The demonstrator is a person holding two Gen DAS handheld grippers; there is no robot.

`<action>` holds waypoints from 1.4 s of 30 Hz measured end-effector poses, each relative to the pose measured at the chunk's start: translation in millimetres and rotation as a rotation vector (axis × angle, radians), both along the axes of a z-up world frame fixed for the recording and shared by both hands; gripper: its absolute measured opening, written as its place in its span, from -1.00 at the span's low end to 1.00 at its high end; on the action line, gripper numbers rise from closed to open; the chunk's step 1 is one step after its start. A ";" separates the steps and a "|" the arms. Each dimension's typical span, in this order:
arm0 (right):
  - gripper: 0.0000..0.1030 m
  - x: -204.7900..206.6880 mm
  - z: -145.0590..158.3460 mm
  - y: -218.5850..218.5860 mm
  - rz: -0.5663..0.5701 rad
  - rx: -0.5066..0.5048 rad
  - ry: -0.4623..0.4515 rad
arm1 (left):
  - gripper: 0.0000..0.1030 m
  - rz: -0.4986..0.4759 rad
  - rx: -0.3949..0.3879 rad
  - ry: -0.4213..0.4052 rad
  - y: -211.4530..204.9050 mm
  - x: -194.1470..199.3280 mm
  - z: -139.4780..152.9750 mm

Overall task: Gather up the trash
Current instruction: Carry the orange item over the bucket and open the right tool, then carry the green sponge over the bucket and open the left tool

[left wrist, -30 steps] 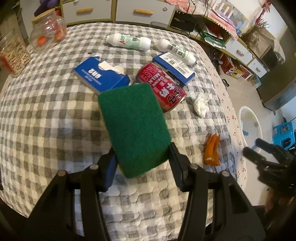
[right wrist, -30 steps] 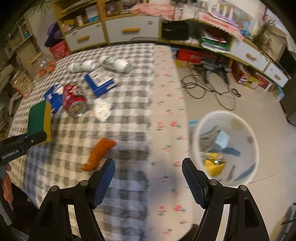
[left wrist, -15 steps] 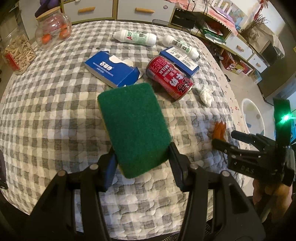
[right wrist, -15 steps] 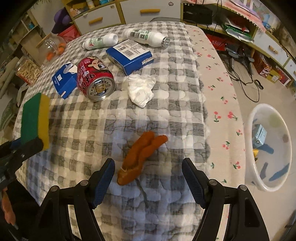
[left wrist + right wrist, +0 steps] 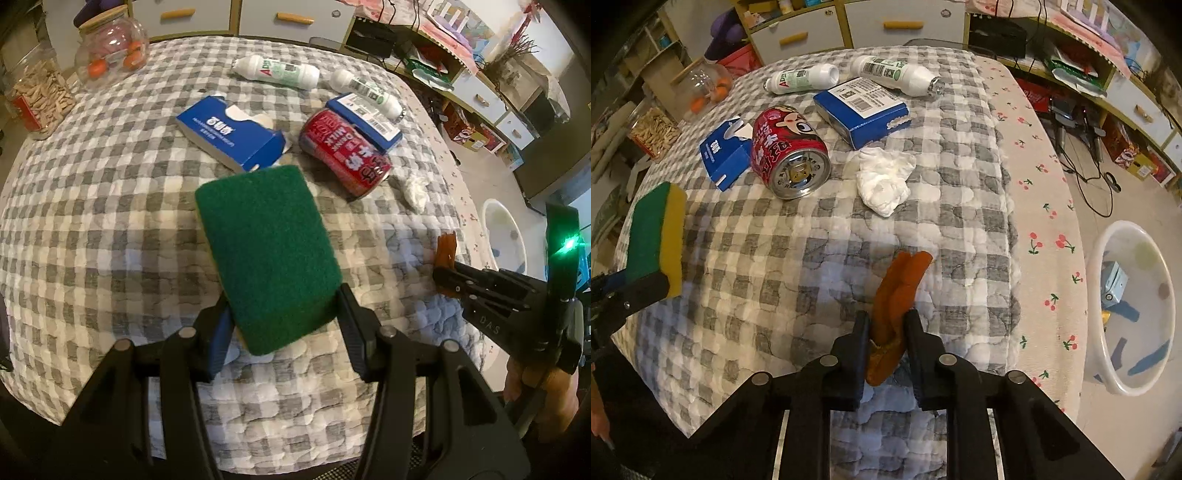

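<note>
**Gripping an orange peel at the counter's near edge**

Pinching the orange peel (image 5: 899, 295), the right gripper (image 5: 886, 332) has its jaws drawn close together on the peel's lower end, while the upper end sticks out ahead of the fingers above the checked cloth (image 5: 775, 258). From the left wrist view, the same peel (image 5: 446, 250) shows as a small strip poking up past the tip of the right gripper (image 5: 448, 284).

The left gripper (image 5: 282, 317) is clamped on a sponge (image 5: 267, 254), its jaws pressing the two long sides, green scouring face up. In the right wrist view the sponge (image 5: 659, 240) shows its yellow layer beside the green one and sits above the counter's left part.

Farther back on the counter lie the other pieces of rubbish. A crumpled white tissue (image 5: 884, 181) rests near the middle, just beside a red drink can (image 5: 788, 151) lying on its side with its metal end toward the right camera. A blue carton (image 5: 724, 155) touches the can on the left; another blue box (image 5: 862, 107) with a barcode label lies behind the tissue. Two white bottles (image 5: 803, 78) (image 5: 897, 75) lie on their sides at the back.

On the floor to the right of the counter stands a white bin (image 5: 1108, 258), well apart from the peel, with a few scraps inside.
</note>
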State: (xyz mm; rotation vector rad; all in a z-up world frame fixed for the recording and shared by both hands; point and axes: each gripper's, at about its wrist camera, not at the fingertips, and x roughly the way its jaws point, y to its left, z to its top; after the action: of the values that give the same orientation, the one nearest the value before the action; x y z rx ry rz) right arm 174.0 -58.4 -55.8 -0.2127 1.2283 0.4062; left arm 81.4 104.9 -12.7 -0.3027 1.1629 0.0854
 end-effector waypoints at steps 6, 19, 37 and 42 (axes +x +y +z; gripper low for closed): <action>-0.65 -0.1 21.5 -22.0 -0.014 0.011 -0.057 | 0.06 -0.032 -0.001 -0.015 -14.7 12.6 5.9; -0.65 17.8 55.3 -140.8 -0.214 0.055 -0.103 | 0.05 -0.136 -0.009 -0.031 -79.0 49.8 9.8; -0.41 35.2 57.0 -266.9 -0.441 0.139 -0.086 | 0.06 -0.282 -0.045 -0.063 -176.8 90.7 4.5; 0.13 32.0 62.0 -282.5 -0.476 0.134 -0.105 | 0.06 -0.331 -0.061 -0.068 -204.9 103.2 2.0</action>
State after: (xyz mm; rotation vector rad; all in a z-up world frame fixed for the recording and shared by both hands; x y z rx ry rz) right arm 206.0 -340.9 6.2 0.1716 1.1017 0.0609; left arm 184.6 -100.1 -10.7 -0.1625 1.1350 -0.2494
